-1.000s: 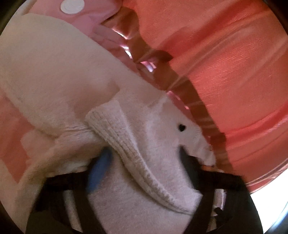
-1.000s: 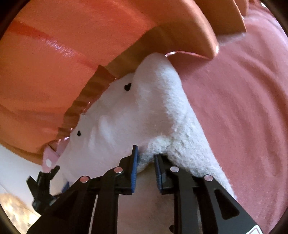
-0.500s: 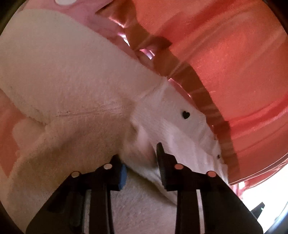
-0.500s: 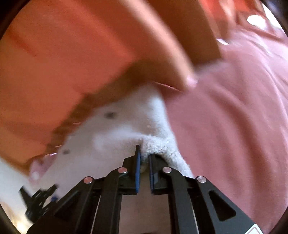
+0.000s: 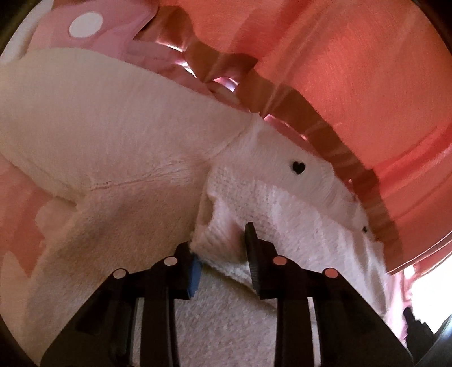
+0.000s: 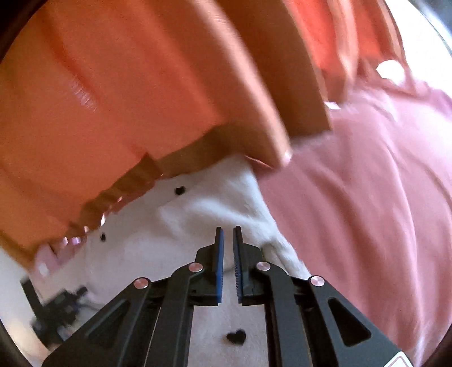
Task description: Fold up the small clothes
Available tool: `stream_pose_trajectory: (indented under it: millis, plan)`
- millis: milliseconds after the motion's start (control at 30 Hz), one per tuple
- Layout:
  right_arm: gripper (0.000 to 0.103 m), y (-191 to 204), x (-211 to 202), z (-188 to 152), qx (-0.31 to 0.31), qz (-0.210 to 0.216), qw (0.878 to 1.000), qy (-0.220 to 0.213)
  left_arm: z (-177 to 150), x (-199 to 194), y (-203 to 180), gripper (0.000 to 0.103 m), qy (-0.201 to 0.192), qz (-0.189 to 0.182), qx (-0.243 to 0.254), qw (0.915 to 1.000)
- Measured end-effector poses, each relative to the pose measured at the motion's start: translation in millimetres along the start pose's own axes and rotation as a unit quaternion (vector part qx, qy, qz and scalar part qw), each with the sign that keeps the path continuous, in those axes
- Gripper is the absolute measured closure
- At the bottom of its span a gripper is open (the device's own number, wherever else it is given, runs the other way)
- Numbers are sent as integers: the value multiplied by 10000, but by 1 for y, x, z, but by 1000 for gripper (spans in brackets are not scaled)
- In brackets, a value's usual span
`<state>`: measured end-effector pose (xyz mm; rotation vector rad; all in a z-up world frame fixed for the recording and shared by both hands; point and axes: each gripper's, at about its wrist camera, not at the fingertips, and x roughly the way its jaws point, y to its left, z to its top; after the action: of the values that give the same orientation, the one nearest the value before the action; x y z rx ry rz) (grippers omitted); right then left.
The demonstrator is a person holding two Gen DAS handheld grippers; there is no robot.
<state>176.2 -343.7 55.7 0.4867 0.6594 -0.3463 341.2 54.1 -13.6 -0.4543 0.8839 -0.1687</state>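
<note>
Both grippers angle downward over a white knit garment (image 5: 118, 146) lying on pink bedding (image 6: 367, 214) beside an orange pleated cloth (image 6: 113, 93). The left gripper (image 5: 223, 262) is clamped on a bunched fold of the garment's ribbed edge. The right gripper (image 6: 228, 254) has its jaws nearly together, with nothing visible between the pads. Only the left view shows a pink piece with a white dot (image 5: 86, 25); only the right view shows a black heart (image 6: 236, 336) under the gripper.

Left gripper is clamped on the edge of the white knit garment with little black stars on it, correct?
Not stars: the left wrist view shows small black hearts. The rest holds: the left gripper is clamped on the white knit garment's edge.
</note>
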Motion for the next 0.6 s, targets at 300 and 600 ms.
stream_pose_trajectory:
  millis: [300,600]
  plan:
    - [96,16,54,2,-766,-283,9955,472,-8,-1,-23,73,18,834,1042,9911]
    - [92,30,75,-2,-1125,-594,9895,689,-11,-5,-32,60,-1,1388,1480,9792]
